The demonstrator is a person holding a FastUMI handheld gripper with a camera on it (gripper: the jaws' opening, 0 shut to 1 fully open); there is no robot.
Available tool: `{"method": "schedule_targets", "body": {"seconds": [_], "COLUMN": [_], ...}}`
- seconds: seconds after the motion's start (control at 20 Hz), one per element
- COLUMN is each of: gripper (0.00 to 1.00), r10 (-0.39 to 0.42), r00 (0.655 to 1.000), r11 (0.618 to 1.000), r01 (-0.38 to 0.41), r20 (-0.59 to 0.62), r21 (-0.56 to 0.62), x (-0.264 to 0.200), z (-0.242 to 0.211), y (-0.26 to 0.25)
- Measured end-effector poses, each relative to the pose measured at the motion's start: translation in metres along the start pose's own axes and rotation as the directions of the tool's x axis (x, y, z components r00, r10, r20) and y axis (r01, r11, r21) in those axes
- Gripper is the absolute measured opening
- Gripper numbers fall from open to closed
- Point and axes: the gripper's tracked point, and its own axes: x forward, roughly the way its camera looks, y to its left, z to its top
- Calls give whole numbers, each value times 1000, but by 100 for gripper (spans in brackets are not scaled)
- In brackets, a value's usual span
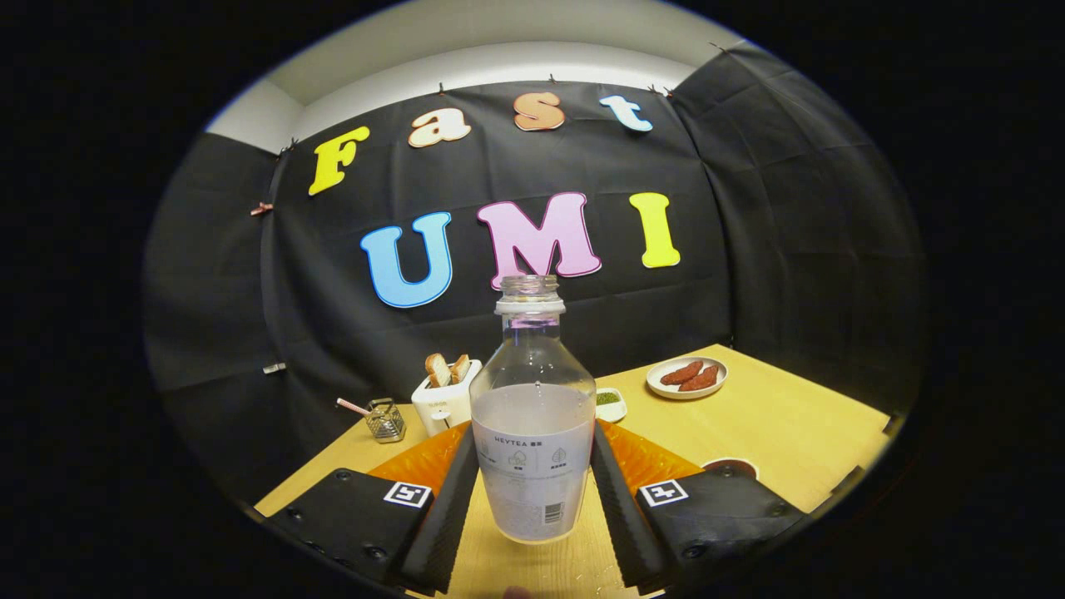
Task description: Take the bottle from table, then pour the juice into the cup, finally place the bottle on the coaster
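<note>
A clear plastic bottle (532, 441) stands upright between my fingers, its cap off and whitish juice filling roughly its lower half. My gripper (532, 433) is shut on the bottle, both fingers pressing its labelled sides. The bottle's base appears to hang a little above the wooden table (790, 424). Beyond my right finger a round dark-brown thing with a pale rim (730, 466) lies on the table, half hidden; I cannot tell whether it is the cup or the coaster.
An orange mat (416, 462) lies behind the fingers. Further back stand a white toaster (445, 399) with bread slices, a small wire holder (385, 418), a small dish of green bits (610, 401) and a plate of sausages (687, 377).
</note>
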Motion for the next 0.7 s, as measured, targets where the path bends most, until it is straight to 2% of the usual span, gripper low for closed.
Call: {"method": "schedule_targets", "body": {"seconds": [0.25, 0.4, 0.6, 0.7], "gripper": [75, 76, 76, 76], "r10": [21, 46, 55, 68], "r00": [999, 997, 996, 994], "r11": [979, 928, 873, 830], "r01": [-11, -21, -12, -13], "r20": [-44, -60, -75, -79], "r21": [203, 373, 488, 558], "x": [0, -2, -4, -3], "z": [-24, -36, -51, -55], "y": [-21, -30, -45, -49]}}
